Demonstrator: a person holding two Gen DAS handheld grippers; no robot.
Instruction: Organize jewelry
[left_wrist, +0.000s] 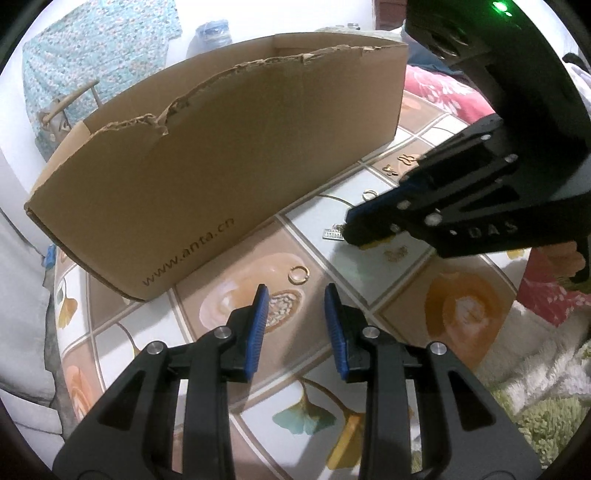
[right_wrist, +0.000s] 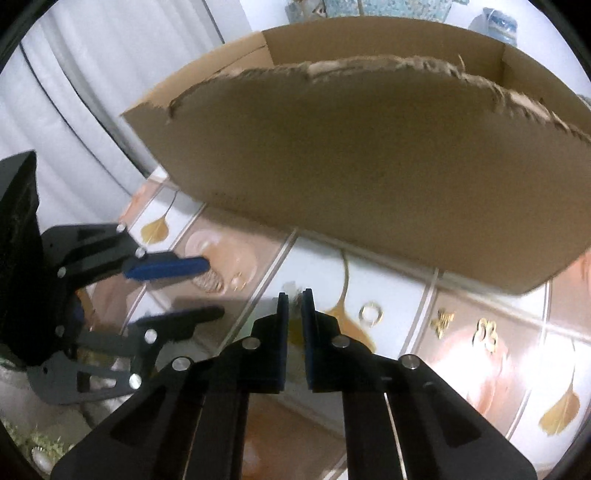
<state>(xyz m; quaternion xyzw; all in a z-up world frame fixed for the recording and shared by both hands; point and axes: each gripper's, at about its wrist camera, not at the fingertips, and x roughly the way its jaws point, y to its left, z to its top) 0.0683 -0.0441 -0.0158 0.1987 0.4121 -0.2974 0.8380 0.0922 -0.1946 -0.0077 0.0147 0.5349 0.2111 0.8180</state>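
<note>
A torn-edged cardboard box stands on the patterned table. Gold pieces lie in front of it: a small hoop, a ring, and two flower-shaped charms. My left gripper hovers open just short of the hoop, nothing between its blue pads. My right gripper is tipped down onto the table, jaws nearly together on a small silver pendant that shows at its tips.
A red floral fabric lies behind the table at the right, and a green shaggy rug below it. White curtains hang at the left. A water bottle stands beyond the box. Another gold piece lies under the right gripper.
</note>
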